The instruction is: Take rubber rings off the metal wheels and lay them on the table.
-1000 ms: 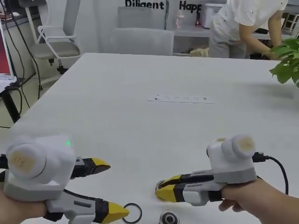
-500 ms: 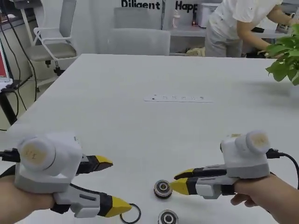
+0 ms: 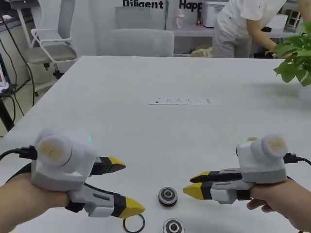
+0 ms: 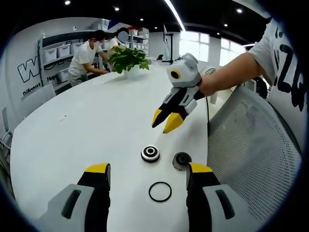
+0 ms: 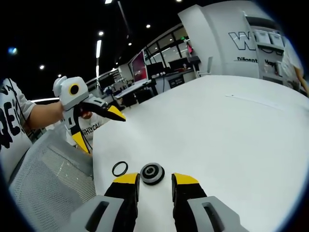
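**Right gripper clear of the wheel; one ring laid down**

The white table (image 3: 194,126) carried all the work near its front edge. The left gripper (image 3: 133,187) hung just above it, jaws spread wide and empty. The right gripper (image 3: 188,185) had been at the farther wheel (image 3: 167,196) one second earlier. It had since drawn back to the right and stood apart from that wheel, jaws narrowly parted and gripping nothing. The farther wheel sat free on the table, with the nearer wheel (image 3: 173,226) just beside it. One loose rubber ring (image 3: 133,223) lay flat on the table, left of both wheels and just beside the left gripper's lower jaw tip. On this evidence, one ring was off and laid down, and the next removal had not begun.

The left gripper view showed the ring lying ahead between its own jaws. It also showed the wheels as unlike: one with a pale band, the other uniformly dark. Which wheel retained rubber could not be determined. The right gripper view placed one wheel directly ahead of its jaw tips.
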Demonstrator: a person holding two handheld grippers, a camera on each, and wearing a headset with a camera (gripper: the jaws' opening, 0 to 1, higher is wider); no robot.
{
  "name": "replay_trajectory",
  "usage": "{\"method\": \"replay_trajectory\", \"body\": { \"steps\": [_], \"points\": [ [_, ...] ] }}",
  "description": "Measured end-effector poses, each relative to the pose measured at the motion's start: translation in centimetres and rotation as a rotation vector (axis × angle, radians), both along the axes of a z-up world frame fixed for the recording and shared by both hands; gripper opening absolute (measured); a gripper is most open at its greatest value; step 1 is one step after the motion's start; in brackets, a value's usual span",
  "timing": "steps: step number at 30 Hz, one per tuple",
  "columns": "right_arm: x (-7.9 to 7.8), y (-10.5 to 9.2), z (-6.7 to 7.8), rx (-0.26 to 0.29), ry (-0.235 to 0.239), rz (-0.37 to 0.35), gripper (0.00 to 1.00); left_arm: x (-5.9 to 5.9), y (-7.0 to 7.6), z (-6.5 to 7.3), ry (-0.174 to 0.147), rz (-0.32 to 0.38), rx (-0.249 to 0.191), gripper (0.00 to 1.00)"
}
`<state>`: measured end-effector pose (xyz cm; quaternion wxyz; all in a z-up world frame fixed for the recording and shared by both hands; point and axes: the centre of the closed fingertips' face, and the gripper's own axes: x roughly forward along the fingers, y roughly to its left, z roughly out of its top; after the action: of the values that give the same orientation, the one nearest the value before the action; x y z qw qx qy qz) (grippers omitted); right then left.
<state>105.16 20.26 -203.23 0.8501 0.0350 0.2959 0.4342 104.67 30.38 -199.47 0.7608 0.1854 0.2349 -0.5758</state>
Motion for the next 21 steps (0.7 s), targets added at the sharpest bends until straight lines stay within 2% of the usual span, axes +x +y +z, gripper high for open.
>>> {"method": "replay_trajectory", "body": {
  "steps": [12,21],
  "points": [
    [0.2,-0.6,-1.0,-0.038,-0.011,0.005,0.27,0.6,-1.6,-0.3,0.005,-0.031,0.010,0.60],
    [0.1,-0.7,-1.6,-0.057,-0.015,0.014,0.30,0.8,-2.6,-1.4,0.019,-0.054,0.032,0.59]
  ]
}}
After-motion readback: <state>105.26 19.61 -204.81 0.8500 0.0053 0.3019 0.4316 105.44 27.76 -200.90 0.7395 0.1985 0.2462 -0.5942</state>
